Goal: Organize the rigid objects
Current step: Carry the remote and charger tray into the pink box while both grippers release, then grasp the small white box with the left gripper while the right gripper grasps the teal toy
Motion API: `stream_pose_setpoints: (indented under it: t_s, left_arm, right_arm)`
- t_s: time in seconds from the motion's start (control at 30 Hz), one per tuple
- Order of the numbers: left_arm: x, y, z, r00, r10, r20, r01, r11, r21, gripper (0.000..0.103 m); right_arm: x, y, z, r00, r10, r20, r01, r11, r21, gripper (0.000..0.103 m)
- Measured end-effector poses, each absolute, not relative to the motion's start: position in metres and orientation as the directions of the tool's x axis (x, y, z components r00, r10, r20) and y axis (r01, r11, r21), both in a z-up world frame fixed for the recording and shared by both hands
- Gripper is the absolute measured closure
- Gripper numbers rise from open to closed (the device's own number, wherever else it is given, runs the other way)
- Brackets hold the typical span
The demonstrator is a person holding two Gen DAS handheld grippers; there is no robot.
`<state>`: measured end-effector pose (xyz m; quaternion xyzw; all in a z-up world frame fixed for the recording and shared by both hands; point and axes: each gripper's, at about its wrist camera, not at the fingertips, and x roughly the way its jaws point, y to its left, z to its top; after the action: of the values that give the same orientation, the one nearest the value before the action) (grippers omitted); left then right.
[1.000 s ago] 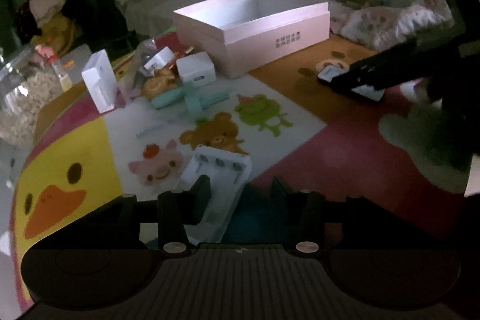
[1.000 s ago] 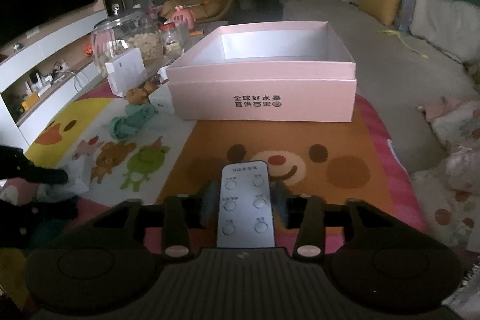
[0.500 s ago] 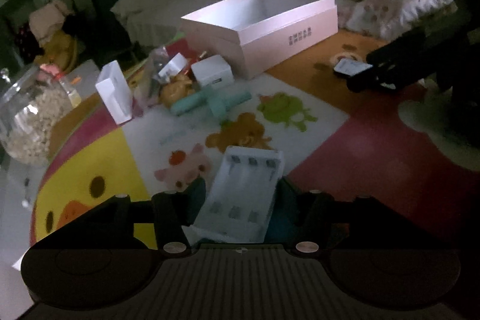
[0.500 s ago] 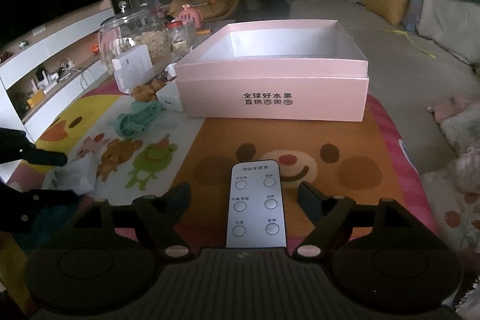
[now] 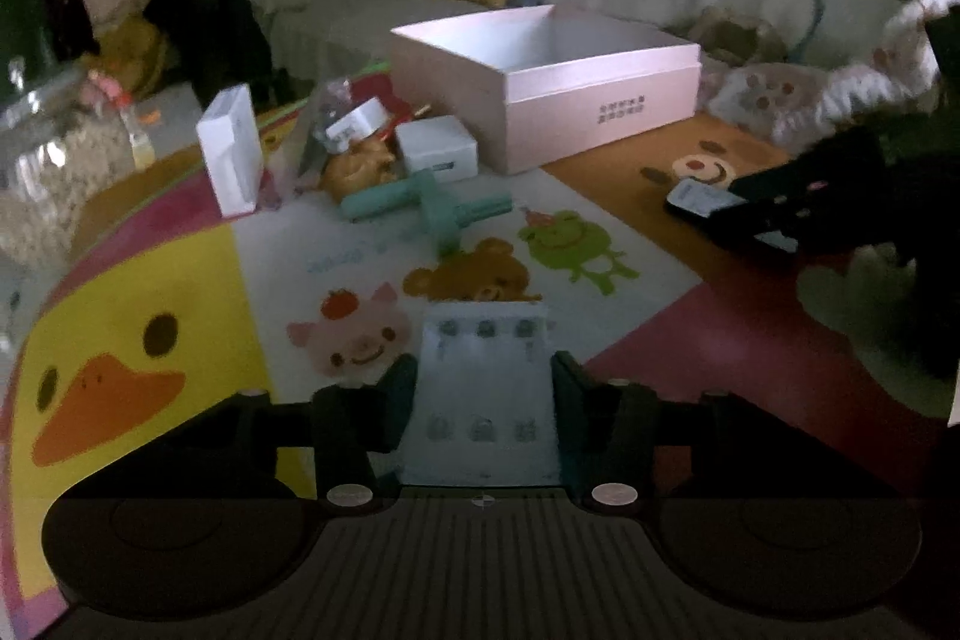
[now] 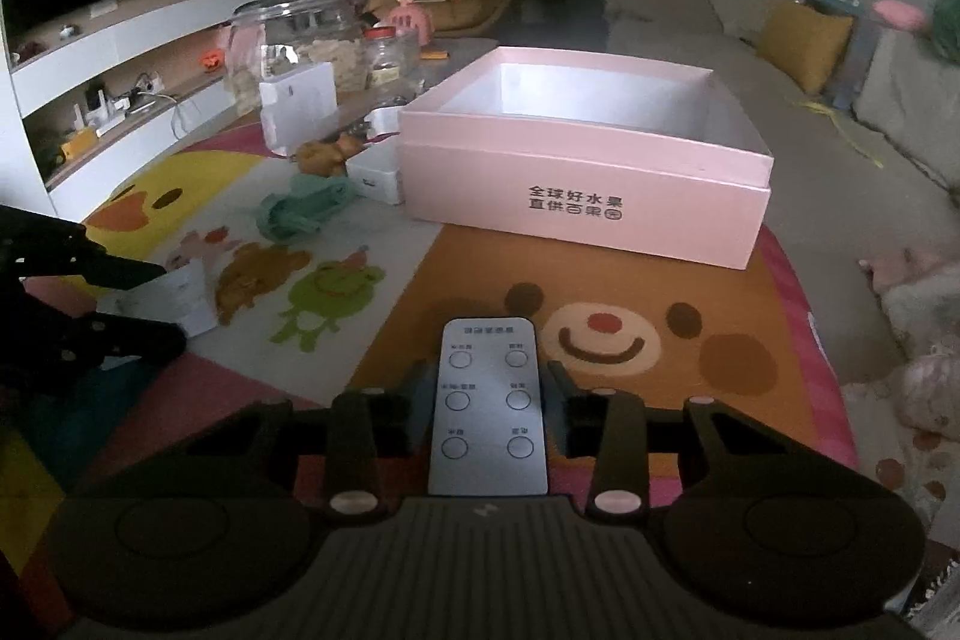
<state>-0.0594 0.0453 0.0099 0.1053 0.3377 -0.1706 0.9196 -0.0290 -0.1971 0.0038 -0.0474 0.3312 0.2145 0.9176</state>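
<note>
Left wrist view: our left gripper (image 5: 483,388) has its fingers closed against the sides of a white battery charger (image 5: 483,388) above the cartoon play mat (image 5: 150,280). Our right gripper (image 6: 487,400) clamps a grey remote control (image 6: 489,409) over the mat's bear face. Farther off, teal plastic pieces (image 5: 429,208) lie before the open pink box (image 6: 585,166).

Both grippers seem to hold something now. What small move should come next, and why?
Probably lift both and carry them toward the pink box. The right gripper is closed on the remote control, the left gripper on the white battery charger. The box stands open ahead, and no item shows inside it.
</note>
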Motion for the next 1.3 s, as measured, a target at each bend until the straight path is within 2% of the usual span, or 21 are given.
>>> stream_pose_setpoints:
  t_s: [0.1, 0.3, 0.37, 0.47, 0.53, 0.57, 0.6, 0.63, 0.7, 0.77, 0.83, 0.9, 0.97, 1.03, 1.1, 1.23, 1.3]
  left_arm:
    - [-0.066, 0.039, 0.012, 0.734, -0.221, -0.643, 0.387, 0.913, 0.128, 0.050]
    - [-0.065, 0.034, 0.045, 0.760, -0.289, -0.582, 0.409, 0.909, 0.083, 0.050]
    - [-0.053, 0.030, 0.070, 0.775, -0.342, -0.532, 0.430, 0.902, 0.046, 0.050]
    - [-0.017, 0.013, 0.119, 0.816, -0.411, -0.406, 0.461, 0.887, 0.030, 0.050]
    - [0.030, 0.000, 0.146, 0.802, -0.460, -0.382, 0.487, 0.873, -0.030, 0.049]
    - [0.054, -0.007, 0.152, 0.784, -0.474, -0.401, 0.493, 0.868, -0.064, 0.049]
    - [0.076, -0.012, 0.154, 0.773, -0.480, -0.414, 0.488, 0.868, -0.095, 0.050]
    - [0.094, -0.015, 0.152, 0.776, -0.469, -0.421, 0.465, 0.877, -0.120, 0.050]
    - [0.108, -0.012, 0.145, 0.805, -0.427, -0.412, 0.403, 0.903, -0.149, 0.050]
    - [0.101, 0.003, 0.140, 0.837, -0.413, -0.360, 0.372, 0.911, -0.180, 0.050]
    - [0.090, 0.027, 0.129, 0.885, -0.332, -0.325, 0.286, 0.941, -0.181, 0.049]
    - [0.080, 0.054, 0.115, 0.917, -0.211, -0.338, 0.160, 0.972, -0.173, 0.051]
    - [0.073, 0.077, 0.101, 0.911, -0.144, -0.387, 0.073, 0.978, -0.194, 0.052]
    - [0.067, 0.094, 0.082, 0.868, -0.180, -0.463, 0.076, 0.969, -0.236, 0.052]
    - [0.054, 0.097, 0.067, 0.832, -0.247, -0.497, 0.129, 0.957, -0.260, 0.052]
    - [0.029, 0.079, 0.047, 0.791, -0.294, -0.536, 0.214, 0.954, -0.208, 0.051]
    - [0.026, 0.073, 0.043, 0.799, -0.279, -0.532, 0.204, 0.959, -0.196, 0.049]
  right_arm:
    - [-0.030, -0.204, 0.009, 0.693, 0.366, -0.621, -0.413, 0.908, 0.074, 0.064]
    - [-0.033, -0.227, 0.027, 0.738, 0.369, -0.565, -0.376, 0.920, 0.110, 0.064]
    - [-0.030, -0.233, 0.041, 0.754, 0.381, -0.535, -0.369, 0.920, 0.135, 0.064]
    - [-0.015, -0.234, 0.075, 0.819, 0.358, -0.448, -0.340, 0.932, 0.122, 0.064]
    - [0.006, -0.231, 0.104, 0.873, 0.308, -0.378, -0.295, 0.951, 0.095, 0.064]
    - [0.018, -0.230, 0.114, 0.891, 0.290, -0.348, -0.280, 0.957, 0.081, 0.059]
    - [0.030, -0.229, 0.121, 0.901, 0.267, -0.341, -0.260, 0.963, 0.066, 0.036]
    - [0.041, -0.229, 0.126, 0.910, 0.227, -0.347, -0.220, 0.974, 0.061, 0.023]
    - [0.045, -0.237, 0.125, 0.920, 0.196, -0.338, -0.182, 0.981, 0.074, 0.023]
    - [0.035, -0.247, 0.112, 0.922, 0.202, -0.331, -0.188, 0.979, 0.076, 0.021]
    - [0.025, -0.256, 0.086, 0.923, 0.173, -0.345, -0.157, 0.985, 0.075, 0.016]
    - [0.024, -0.258, 0.063, 0.910, 0.148, -0.386, -0.134, 0.989, 0.065, 0.016]
    - [0.027, -0.256, 0.043, 0.875, 0.174, -0.452, -0.156, 0.985, 0.077, 0.016]
    - [0.030, -0.253, 0.027, 0.829, 0.242, -0.503, -0.201, 0.970, 0.137, 0.016]
    - [0.031, -0.244, 0.017, 0.798, 0.292, -0.527, -0.240, 0.956, 0.167, 0.016]
    - [0.022, -0.217, 0.005, 0.778, 0.313, -0.545, -0.301, 0.947, 0.113, 0.016]
    - [0.019, -0.209, 0.005, 0.778, 0.307, -0.548, -0.320, 0.944, 0.075, 0.016]
